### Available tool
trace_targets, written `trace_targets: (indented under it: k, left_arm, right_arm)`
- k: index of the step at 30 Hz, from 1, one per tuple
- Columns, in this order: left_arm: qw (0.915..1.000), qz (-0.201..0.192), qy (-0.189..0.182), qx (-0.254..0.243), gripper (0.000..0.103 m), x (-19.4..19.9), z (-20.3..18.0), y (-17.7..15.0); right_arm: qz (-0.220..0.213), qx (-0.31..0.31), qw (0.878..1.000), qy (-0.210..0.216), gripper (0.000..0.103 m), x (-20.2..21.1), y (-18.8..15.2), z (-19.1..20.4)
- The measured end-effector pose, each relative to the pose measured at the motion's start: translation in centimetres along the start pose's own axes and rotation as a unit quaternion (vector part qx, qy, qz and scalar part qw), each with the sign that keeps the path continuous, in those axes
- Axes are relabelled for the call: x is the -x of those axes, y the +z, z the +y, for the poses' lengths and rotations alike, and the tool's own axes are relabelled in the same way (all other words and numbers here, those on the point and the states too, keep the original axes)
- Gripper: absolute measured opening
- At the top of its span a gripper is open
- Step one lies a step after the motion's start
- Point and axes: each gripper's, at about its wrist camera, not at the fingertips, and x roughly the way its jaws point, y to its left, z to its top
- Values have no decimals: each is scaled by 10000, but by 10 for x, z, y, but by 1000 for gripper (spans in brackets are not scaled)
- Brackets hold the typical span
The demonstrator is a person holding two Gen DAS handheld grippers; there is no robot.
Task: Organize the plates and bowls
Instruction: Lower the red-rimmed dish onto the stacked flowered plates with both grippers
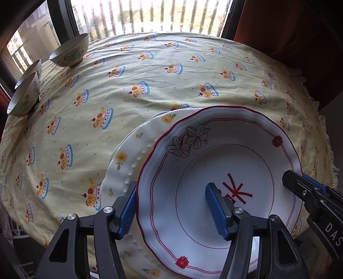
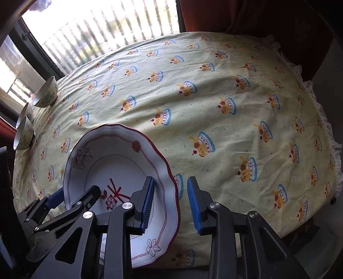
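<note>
A white plate with a red wavy rim (image 1: 214,154) lies partly over a white plate with yellow flowers (image 1: 126,154) near the table's front edge. My left gripper (image 1: 171,188) is open and straddles the red-rimmed plate's left rim, one pad outside the rim and the other over the plate's well. My right gripper (image 2: 171,180) straddles the same plate (image 2: 111,163) at its right rim. Its jaws stand narrow, and a strip of cloth shows between the rim and the outer pad. Three patterned bowls (image 1: 70,53) stand at the far left.
A yellow tablecloth (image 1: 171,75) with a cake print covers the table and ends in a frilled hem (image 2: 330,137) on the right. Behind it are a window with a railing (image 1: 150,17) and a red curtain (image 2: 235,15). The bowls (image 2: 46,94) sit close to the left edge.
</note>
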Motion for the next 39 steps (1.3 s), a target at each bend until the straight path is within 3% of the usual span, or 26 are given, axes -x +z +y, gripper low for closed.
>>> trace_targets:
  k: [2, 17, 27, 32, 39]
  left_arm:
    - [10000, -19, 25, 51, 63, 2, 1, -1]
    - [9964, -131, 598, 581, 63, 12, 25, -8]
    - [9938, -110, 1027, 419, 67, 5, 12, -7]
    - [9930, -111, 1114, 390, 67, 4, 11, -7]
    - [9943, -38, 1022, 312, 73, 5, 11, -10]
  right_arm:
    - [-4, 160, 9998, -118, 24, -1, 0, 6]
    - [366, 642, 9969, 283, 25, -23, 3, 33]
    - [257, 1157, 9930, -31, 27, -25, 5, 48]
    - [182, 1400, 9898, -197, 29, -26, 2, 54]
    - [171, 1219, 9923, -100, 33, -25, 3, 50]
